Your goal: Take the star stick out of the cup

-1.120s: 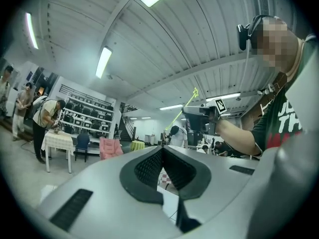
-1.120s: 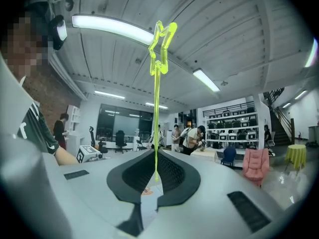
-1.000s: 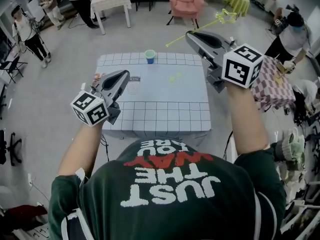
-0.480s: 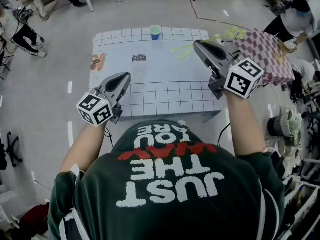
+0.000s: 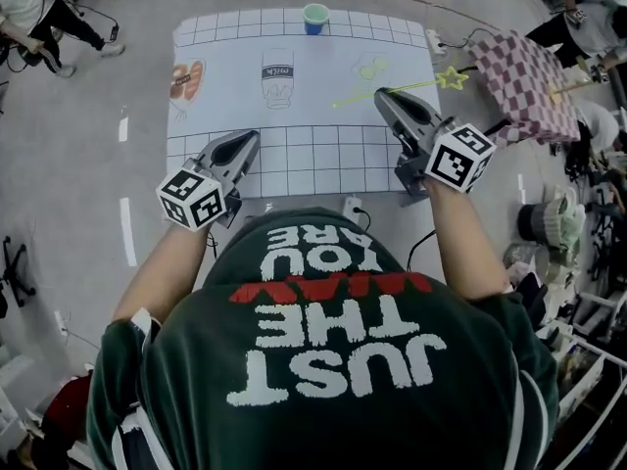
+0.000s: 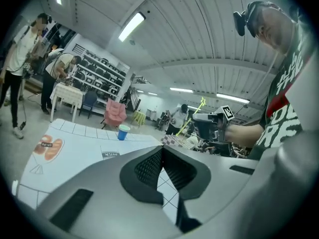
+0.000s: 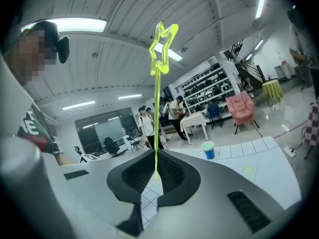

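Observation:
A thin yellow-green star stick (image 5: 411,86) is pinched at its lower end by my right gripper (image 5: 381,97), which is shut on it above the table's right side. In the right gripper view the stick (image 7: 157,108) rises from the jaws to its star high up. The stick is clear of the blue cup (image 5: 315,18), which stands upright at the far edge of the white gridded table (image 5: 294,155). The cup also shows in the left gripper view (image 6: 122,132) and the right gripper view (image 7: 208,150). My left gripper (image 5: 251,141) hangs shut and empty over the table's near left (image 6: 162,152).
A table with a pink checked cloth (image 5: 524,76) stands close on the right. People (image 5: 34,13) stand on the floor at the far left. A pink armchair (image 7: 241,106) and small white tables lie beyond the table. A cable (image 5: 421,243) runs along the floor near the front edge.
My right gripper has drawn the stick back from beyond the table's far right to over its right side. The head view has tilted further down. The left gripper has hardly moved.

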`<state>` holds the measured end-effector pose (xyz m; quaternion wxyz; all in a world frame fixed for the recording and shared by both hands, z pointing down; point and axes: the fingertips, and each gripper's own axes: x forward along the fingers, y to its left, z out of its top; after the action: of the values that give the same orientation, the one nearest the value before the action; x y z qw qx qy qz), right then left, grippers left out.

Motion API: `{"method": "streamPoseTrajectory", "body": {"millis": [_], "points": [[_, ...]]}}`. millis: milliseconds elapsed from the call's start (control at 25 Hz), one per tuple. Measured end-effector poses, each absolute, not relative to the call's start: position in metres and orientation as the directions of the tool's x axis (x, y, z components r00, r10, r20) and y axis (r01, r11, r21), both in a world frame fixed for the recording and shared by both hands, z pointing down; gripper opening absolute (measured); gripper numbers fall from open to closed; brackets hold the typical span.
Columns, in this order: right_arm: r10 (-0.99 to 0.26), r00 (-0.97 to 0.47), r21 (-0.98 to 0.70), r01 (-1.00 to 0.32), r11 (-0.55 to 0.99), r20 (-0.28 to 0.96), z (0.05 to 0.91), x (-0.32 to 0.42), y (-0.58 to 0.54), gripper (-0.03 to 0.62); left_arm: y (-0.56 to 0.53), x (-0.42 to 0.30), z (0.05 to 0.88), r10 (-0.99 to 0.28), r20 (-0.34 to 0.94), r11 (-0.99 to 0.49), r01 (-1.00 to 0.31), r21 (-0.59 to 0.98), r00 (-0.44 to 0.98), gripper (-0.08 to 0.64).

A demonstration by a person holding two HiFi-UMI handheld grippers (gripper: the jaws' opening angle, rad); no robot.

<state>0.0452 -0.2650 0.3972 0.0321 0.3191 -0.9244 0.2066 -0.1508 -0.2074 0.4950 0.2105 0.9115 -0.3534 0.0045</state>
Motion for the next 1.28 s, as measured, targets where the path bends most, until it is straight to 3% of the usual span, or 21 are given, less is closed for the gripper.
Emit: {"method": "streamPoseTrajectory", "body": {"millis": [560, 1280], "points": [[-0.562, -0.789, -0.694, -0.549, 0.466, 0.248, 0.548, 0.071, -0.233, 0.043, -0.175, -0.131, 0.589, -0.594, 0.287, -0.564, -0.643, 0.518, 0.752, 0.011], [-0.512, -0.818, -0.842, -0.453, 0.292, 0.262, 0.610, 0.069, -0.210, 0.043, -0.174, -0.128, 0.617, -0.559, 0.353, -0.562, -0.655, 0.504, 0.751, 0.009]]}}
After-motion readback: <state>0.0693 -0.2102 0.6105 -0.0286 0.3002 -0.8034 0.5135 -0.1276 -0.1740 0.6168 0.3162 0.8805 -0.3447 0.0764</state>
